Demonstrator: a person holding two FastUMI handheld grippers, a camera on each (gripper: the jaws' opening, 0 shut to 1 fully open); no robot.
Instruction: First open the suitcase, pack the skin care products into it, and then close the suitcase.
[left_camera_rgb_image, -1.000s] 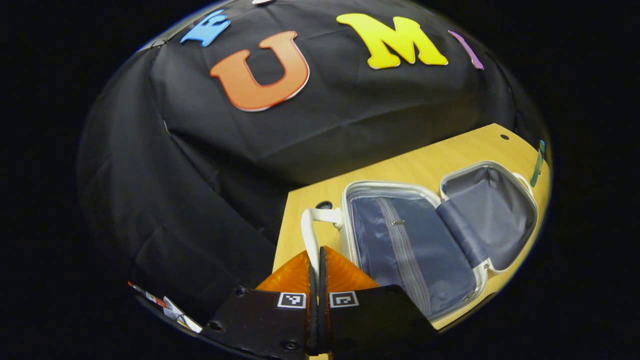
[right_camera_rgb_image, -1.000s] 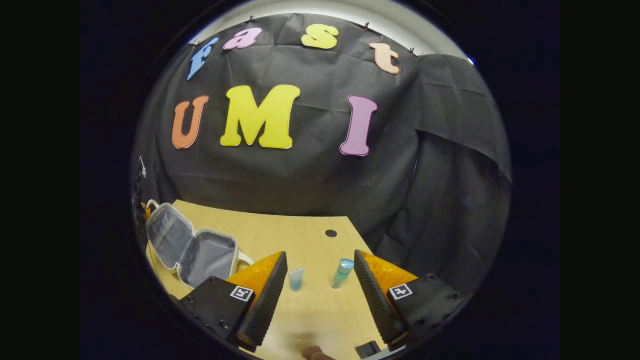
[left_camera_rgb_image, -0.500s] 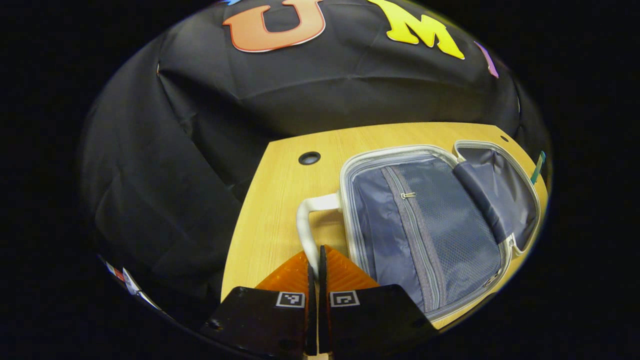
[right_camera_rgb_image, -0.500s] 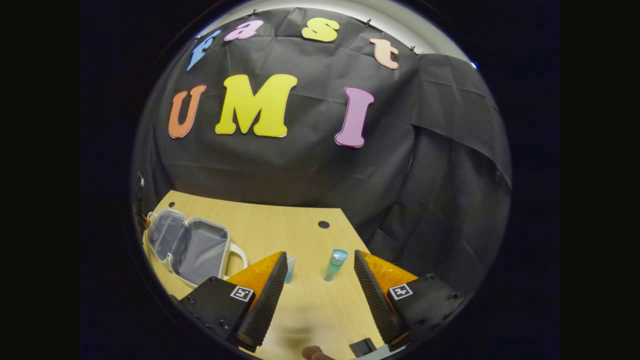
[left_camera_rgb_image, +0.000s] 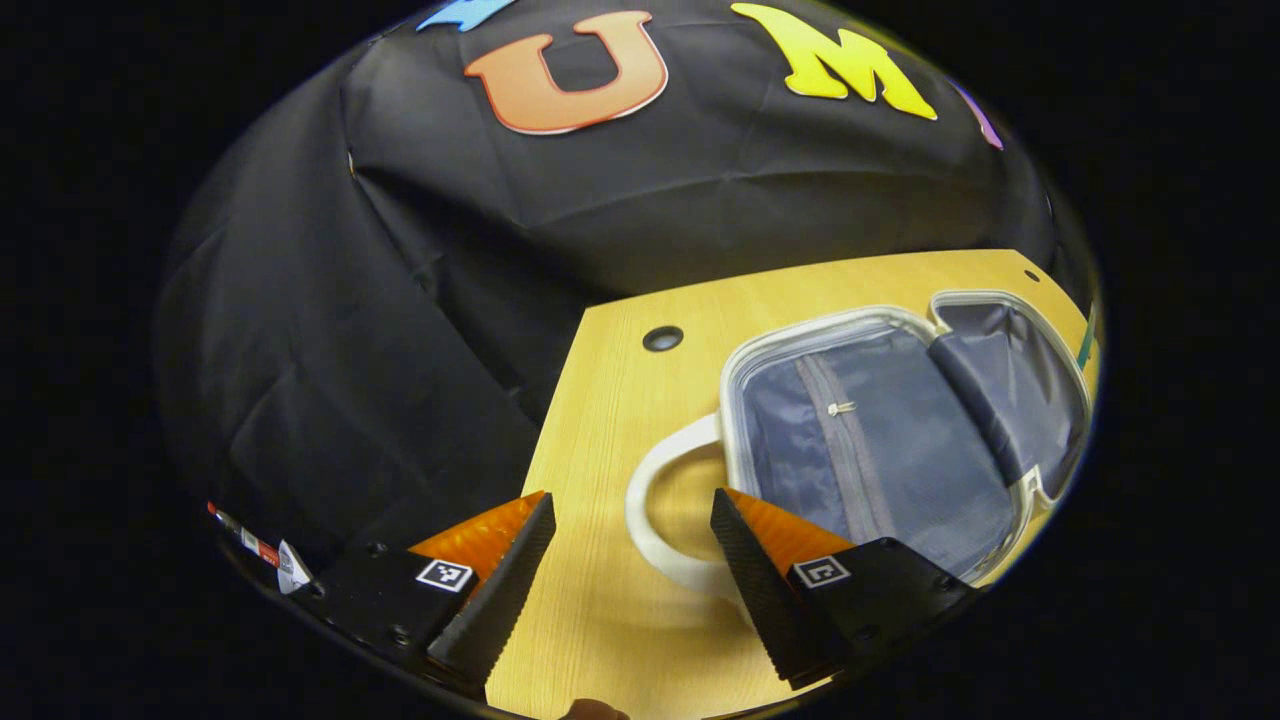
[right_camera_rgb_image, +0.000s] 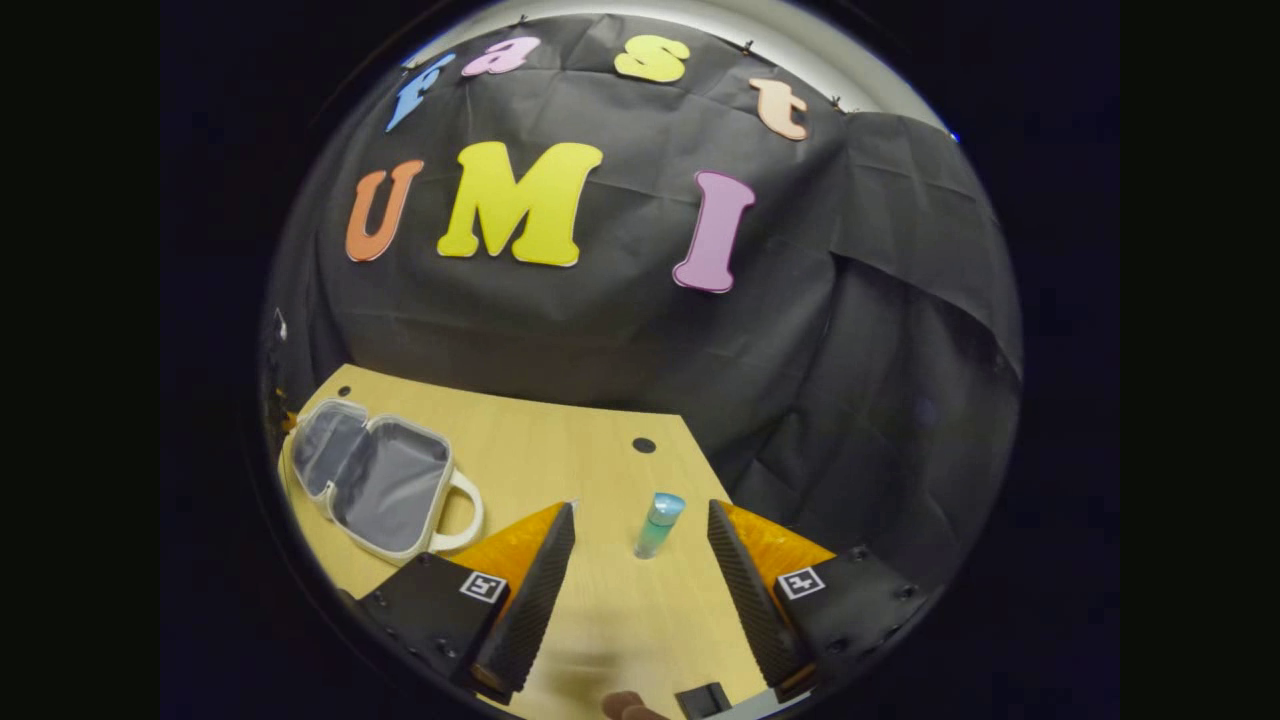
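Both grippers are spread with nothing between the fingers. I see no brand or legible writing on the suitcase or the bottle. My left gripper hangs over the table with the suitcase's white handle just ahead, its right finger crossing the loop. The suitcase lies open flat. From my right gripper, the bottle stands upright ahead, well right of the suitcase, with bare table around it.

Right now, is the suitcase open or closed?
Open. The suitcase lies flat on the table with both halves spread apart, its grey lining and zipped mesh panel facing up; nothing is packed inside.
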